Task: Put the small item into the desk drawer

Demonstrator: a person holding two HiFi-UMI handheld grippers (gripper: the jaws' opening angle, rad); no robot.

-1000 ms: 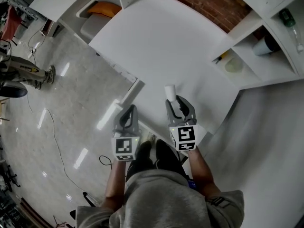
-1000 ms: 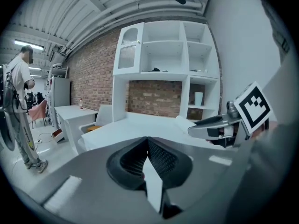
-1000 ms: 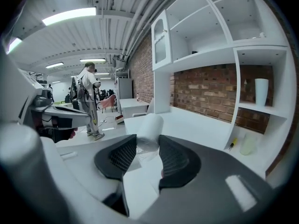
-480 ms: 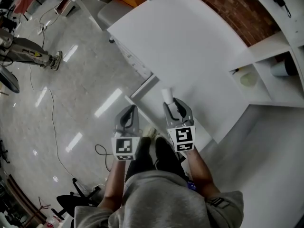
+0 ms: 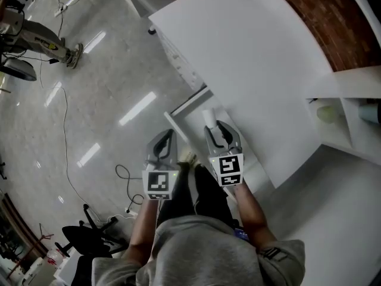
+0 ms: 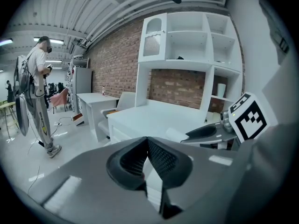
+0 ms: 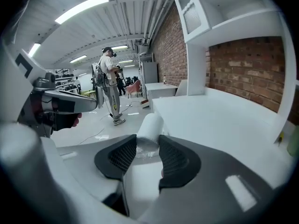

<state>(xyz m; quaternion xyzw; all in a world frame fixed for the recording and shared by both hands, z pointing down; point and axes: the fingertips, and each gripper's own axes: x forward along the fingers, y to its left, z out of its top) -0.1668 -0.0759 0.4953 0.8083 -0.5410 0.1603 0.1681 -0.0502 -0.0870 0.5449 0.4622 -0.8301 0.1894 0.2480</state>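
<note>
My right gripper point(image 5: 215, 127) is shut on a small white cylinder point(image 5: 208, 118), which sticks out past the fingertips. In the right gripper view the cylinder point(image 7: 150, 125) sits squeezed between the ribbed pads point(image 7: 125, 155). It hangs over an open white drawer point(image 5: 189, 100) pulled out from the edge of the white desk point(image 5: 256, 52). My left gripper point(image 5: 166, 136) is beside it on the left, over the drawer's front edge. In the left gripper view its pads point(image 6: 147, 142) meet with nothing between them. That view also shows the right gripper point(image 6: 205, 132) and the cylinder point(image 6: 174, 134).
A white shelf unit point(image 5: 351, 112) stands at the desk's right end. Cables point(image 5: 65, 130) trail over the shiny floor, and a black chair base point(image 5: 89, 243) is at the lower left. A person point(image 7: 110, 83) stands far off in the room.
Both grippers have come down and forward toward the desk's front edge, and the open drawer now lies right under them. The right gripper still holds the white cylinder.
</note>
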